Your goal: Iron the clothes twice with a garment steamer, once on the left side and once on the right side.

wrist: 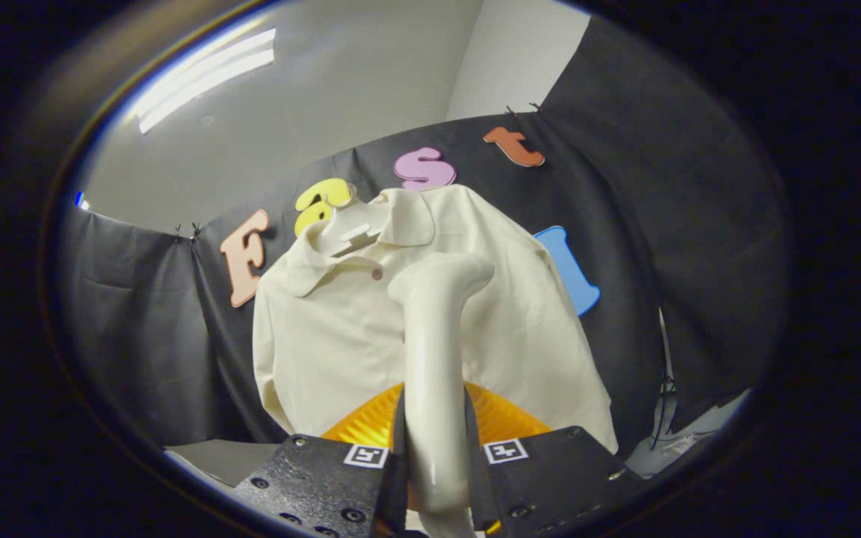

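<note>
Gripper view: the garment steamer (434,359), a cream-coloured handheld unit, stands upright between the two fingers of the gripper (436,456), which are closed against its handle, one finger pressing on each side. The handle rises from between the fingers and ends in a head bent toward the right, held in front of the chest of the shirt (326,336). Whether the head touches the cloth cannot be told. Just behind the handle and directly above the fingers sits a ribbed orange part (371,426), a domed shape that shows on both sides of the handle; its link to the steamer cannot be made out.

The shirt, a cream polo with a fold-down collar (408,220) and a small dark button (377,274) on its placket, hangs beyond the fingers on a pale hanger (352,235) whose shoulder piece shows inside the open neck. The steamer head lies just right of the button, over the middle of the garment. The shirt front faces the camera, and its sleeves fall along both sides.

Behind the shirt hangs the black cloth wall (139,321) of the booth. Above the wall are a pale ceiling and a lit ceiling lamp (206,75). Each finger carries a square printed marker (505,450) on its upper face.
</note>
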